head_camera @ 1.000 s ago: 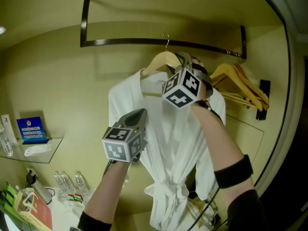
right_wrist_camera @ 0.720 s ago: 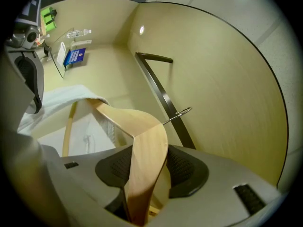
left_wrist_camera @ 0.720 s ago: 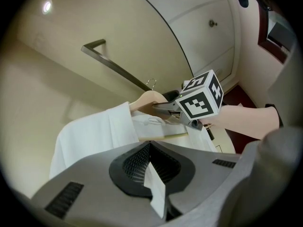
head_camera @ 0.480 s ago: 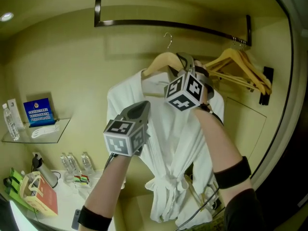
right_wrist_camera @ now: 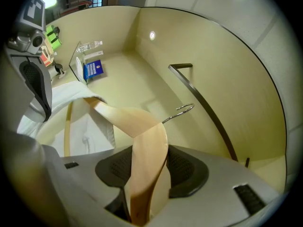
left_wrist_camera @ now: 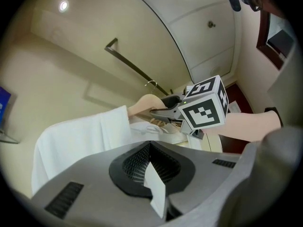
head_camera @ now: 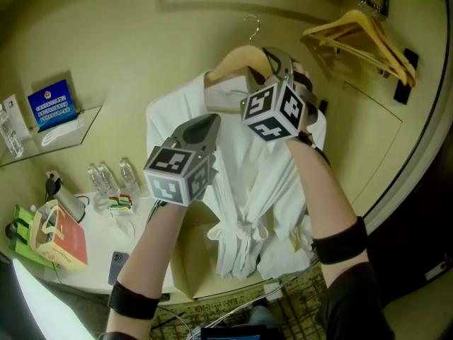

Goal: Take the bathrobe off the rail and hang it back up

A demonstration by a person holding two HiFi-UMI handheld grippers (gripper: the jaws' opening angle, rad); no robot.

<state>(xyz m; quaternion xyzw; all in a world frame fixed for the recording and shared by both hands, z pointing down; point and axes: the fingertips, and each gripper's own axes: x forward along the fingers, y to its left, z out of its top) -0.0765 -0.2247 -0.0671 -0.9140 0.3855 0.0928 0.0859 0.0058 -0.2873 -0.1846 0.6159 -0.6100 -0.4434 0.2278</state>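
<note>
The white terry bathrobe (head_camera: 263, 183) hangs on a light wooden hanger with a wire hook (head_camera: 237, 57). It is held in mid-air before the yellow wall, its belt knotted low at the front. In the head view the hook points to twelve o'clock with only bare wall behind it. It is clear of the dark metal rail (right_wrist_camera: 194, 94), which runs off toward one o'clock.

The right gripper (right_wrist_camera: 144, 174) clamps the hanger's wooden arm. Its jaws stand partly apart with the wood filling the gap and both dark pads against it. The left gripper (left_wrist_camera: 151, 171) has its jaws pressed together on a thin fold of the robe's white cloth, at about nine o'clock from the hanger's neck. In the head view it sits lower and nearer than the right one.

At one to two o'clock of the robe, a bunch of spare wooden hangers (head_camera: 368, 37) hangs from the rail. At nine o'clock, a glass wall shelf (head_camera: 78, 122) carries a blue sign (head_camera: 51, 103). Below it, at eight o'clock, a white counter (head_camera: 85, 275) holds small clear water bottles (head_camera: 110, 179), a red and white box (head_camera: 65, 241) and a dark phone (head_camera: 119, 266).
</note>
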